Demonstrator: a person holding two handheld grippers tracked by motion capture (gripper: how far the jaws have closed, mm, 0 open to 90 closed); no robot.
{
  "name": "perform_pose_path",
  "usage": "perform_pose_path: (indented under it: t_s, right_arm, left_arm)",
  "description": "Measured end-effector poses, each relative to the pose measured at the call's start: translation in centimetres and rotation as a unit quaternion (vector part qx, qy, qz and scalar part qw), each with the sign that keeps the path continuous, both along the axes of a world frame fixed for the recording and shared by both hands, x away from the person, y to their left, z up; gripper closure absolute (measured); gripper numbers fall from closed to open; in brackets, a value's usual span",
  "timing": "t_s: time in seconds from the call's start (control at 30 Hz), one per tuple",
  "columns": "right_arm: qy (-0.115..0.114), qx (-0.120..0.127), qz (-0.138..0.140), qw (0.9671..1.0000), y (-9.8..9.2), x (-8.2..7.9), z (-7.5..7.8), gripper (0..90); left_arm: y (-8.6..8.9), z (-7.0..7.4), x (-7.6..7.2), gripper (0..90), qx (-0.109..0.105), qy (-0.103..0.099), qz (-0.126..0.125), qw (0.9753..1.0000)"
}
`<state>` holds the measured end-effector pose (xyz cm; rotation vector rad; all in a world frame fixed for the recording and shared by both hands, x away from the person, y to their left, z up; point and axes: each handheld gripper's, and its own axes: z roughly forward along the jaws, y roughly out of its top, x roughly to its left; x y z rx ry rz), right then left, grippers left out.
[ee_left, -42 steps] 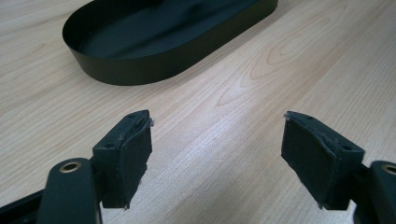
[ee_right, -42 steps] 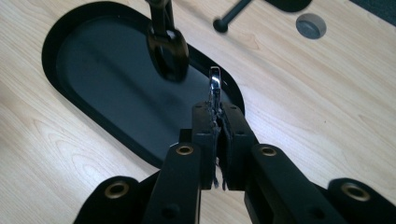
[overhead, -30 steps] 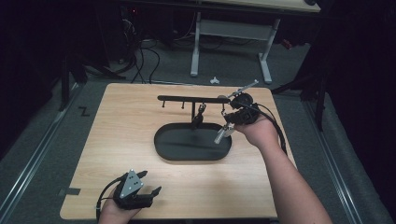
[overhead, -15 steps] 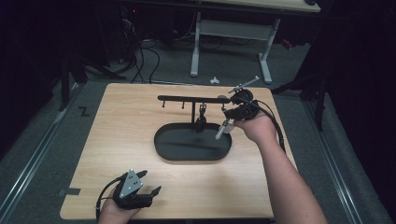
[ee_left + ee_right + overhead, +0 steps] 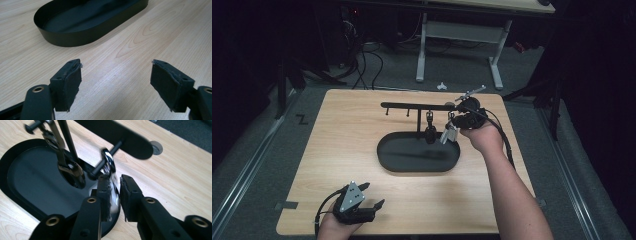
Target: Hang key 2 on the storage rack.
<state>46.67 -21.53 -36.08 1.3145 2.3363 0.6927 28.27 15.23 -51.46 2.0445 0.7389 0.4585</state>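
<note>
A black rack bar (image 5: 412, 105) with pegs stands over an oval black tray (image 5: 387, 150). A dark wrench (image 5: 430, 131) hangs from one peg. My right gripper (image 5: 452, 122) is shut on a shiny wrench (image 5: 448, 134) at the bar's right end. In the right gripper view the shiny wrench's ring (image 5: 108, 160) sits around a peg (image 5: 117, 145), its shaft between my right gripper's (image 5: 115, 180) pads, with the dark wrench (image 5: 72, 172) to the left. My left gripper (image 5: 373, 195) rests open at the table's front left, with nothing between its (image 5: 116, 65) pads.
The tray's wall (image 5: 75, 37) lies ahead of the left gripper across bare wood. A cable hole (image 5: 156, 147) sits in the tabletop behind the bar (image 5: 120, 137). Beyond the table are a white desk frame (image 5: 459, 35) and floor cables (image 5: 362, 60).
My right gripper has carried the shiny wrench a little up and back toward the bar's peg. The left gripper has stayed where it was.
</note>
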Motion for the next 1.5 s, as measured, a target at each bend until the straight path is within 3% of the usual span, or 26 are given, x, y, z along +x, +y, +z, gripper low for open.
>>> perform_pose_path:
  t_s: [0.07,0.43,0.53,0.8,0.97,1.07,1.23,1.43,1.5]
  right_arm:
    - [0.003,-0.007,-0.008,0.9999,-0.2,0.0,-0.6,72.7]
    - [0.026,0.003,-0.036,0.9990,-1.5,-1.0,-3.9,51.9]
    - [0.037,0.000,-0.031,0.9988,-1.6,-1.5,-5.1,47.6]
    - [0.021,0.011,-0.005,0.9997,-1.4,-3.7,-7.4,38.8]
    - [0.005,0.011,0.006,0.9999,-1.4,-5.3,-8.7,35.0]
    - [-0.021,0.014,0.007,0.9997,-1.7,-6.3,-9.4,36.4]
    - [-0.044,0.040,-0.006,0.9982,-2.4,-8.2,-10.8,33.0]
    - [-0.084,0.044,-0.004,0.9955,-3.2,-11.5,-13.0,26.5]
    - [-0.102,0.030,-0.004,0.9943,-3.4,-12.7,-13.8,25.3]
  left_arm:
    - [0.0,0.0,0.0,25.2,0.001,0.001,0.000,1.0000]
    - [-0.1,-0.3,0.1,25.2,0.009,0.006,0.002,0.9999]
    - [-0.1,-0.3,0.2,25.1,0.012,0.007,0.001,0.9999]
    - [-0.2,-0.5,0.4,25.1,0.010,0.012,0.003,0.9999]
    - [-0.2,-0.6,0.5,25.2,0.013,0.015,0.004,0.9998]
    - [-0.2,-0.7,0.5,25.2,0.013,0.013,0.003,0.9998]
    - [-0.3,-0.8,0.7,25.1,0.014,0.012,0.001,0.9998]
    - [-0.2,-0.9,0.8,24.4,0.010,0.014,0.005,0.9998]
    - [-0.2,-1.0,0.9,24.0,0.010,0.015,0.006,0.9998]
